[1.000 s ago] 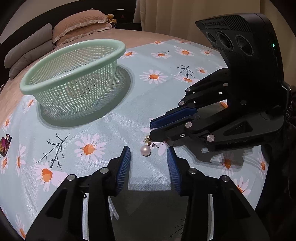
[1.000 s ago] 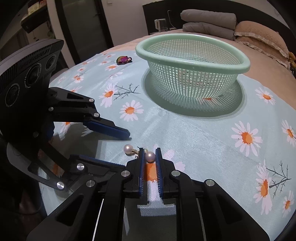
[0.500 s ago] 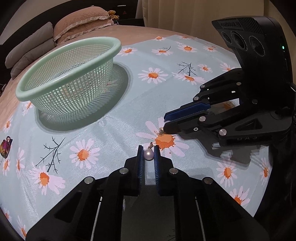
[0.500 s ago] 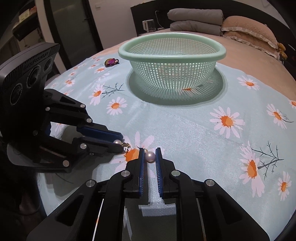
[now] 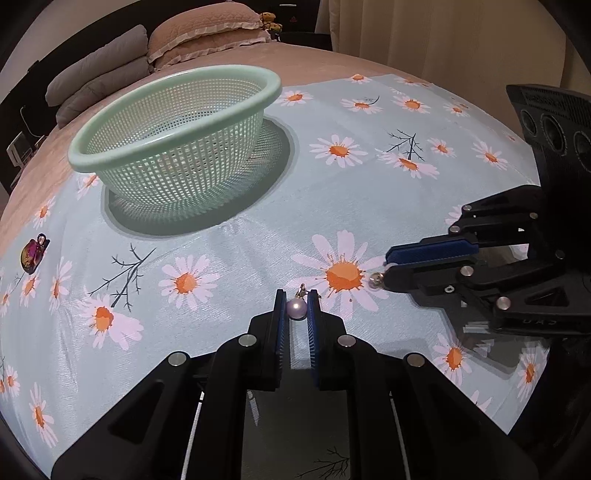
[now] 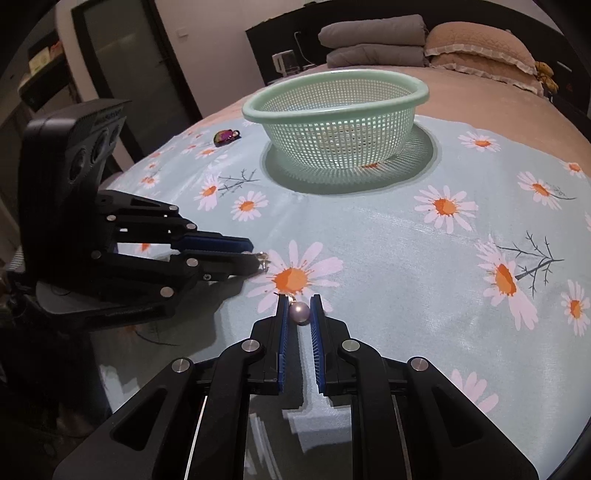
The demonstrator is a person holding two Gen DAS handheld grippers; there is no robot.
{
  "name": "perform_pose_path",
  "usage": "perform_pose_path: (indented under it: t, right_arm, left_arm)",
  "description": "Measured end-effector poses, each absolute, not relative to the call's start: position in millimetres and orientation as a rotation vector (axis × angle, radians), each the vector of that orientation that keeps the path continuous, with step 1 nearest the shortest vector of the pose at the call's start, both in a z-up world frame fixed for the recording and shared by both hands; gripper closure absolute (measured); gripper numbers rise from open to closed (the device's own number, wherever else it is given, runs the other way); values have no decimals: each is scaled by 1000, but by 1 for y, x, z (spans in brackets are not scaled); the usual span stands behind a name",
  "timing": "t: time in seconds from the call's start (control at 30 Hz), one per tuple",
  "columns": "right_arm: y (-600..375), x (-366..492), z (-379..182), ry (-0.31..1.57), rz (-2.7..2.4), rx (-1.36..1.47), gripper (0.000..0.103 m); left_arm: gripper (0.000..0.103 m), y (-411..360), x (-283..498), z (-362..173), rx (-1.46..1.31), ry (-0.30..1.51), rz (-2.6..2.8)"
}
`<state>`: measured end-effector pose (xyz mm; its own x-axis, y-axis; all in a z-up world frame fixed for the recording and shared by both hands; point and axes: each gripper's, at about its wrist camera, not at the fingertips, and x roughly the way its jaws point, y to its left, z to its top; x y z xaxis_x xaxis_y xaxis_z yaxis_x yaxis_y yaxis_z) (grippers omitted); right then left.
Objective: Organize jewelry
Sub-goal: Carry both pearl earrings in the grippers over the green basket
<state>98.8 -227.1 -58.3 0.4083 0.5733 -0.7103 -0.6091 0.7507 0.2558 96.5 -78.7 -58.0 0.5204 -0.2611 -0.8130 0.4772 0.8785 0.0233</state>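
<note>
My left gripper (image 5: 296, 307) is shut on a pearl earring (image 5: 296, 309), its small gold hook sticking out ahead of the tips. My right gripper (image 6: 298, 308) is shut on a second pearl earring (image 6: 299, 312). Each gripper shows in the other's view: the right one (image 5: 384, 271) with its pearl at the tips (image 5: 376, 279), the left one (image 6: 255, 254) with the gold hook at its tips. Both hold just above the daisy cloth (image 5: 221, 266). The mint green mesh basket (image 5: 177, 122) stands further back, also in the right wrist view (image 6: 336, 110).
A small iridescent purple brooch (image 5: 32, 254) lies on the cloth at the far left; it also shows in the right wrist view (image 6: 224, 136). Pillows (image 5: 207, 29) and folded grey bedding (image 6: 373, 44) lie beyond the basket. The cloth's edge drops off close below both grippers.
One second ago my left gripper was open around its pearl; it has shut on it. Both grippers have since drawn apart, each with its pearl, and the basket looks nearer.
</note>
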Motion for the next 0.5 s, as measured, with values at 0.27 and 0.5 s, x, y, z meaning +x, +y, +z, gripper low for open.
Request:
perform_pose_path:
  t: [0.27,0.5]
  right_arm:
    - [-226,93,-24,803,761,-38,92]
    - [-218,97,8,749,783,-93,92]
  left_arm:
    - [91,-49,96,-39,185,916,-430]
    - [91,-35,97,1,228,841,-391]
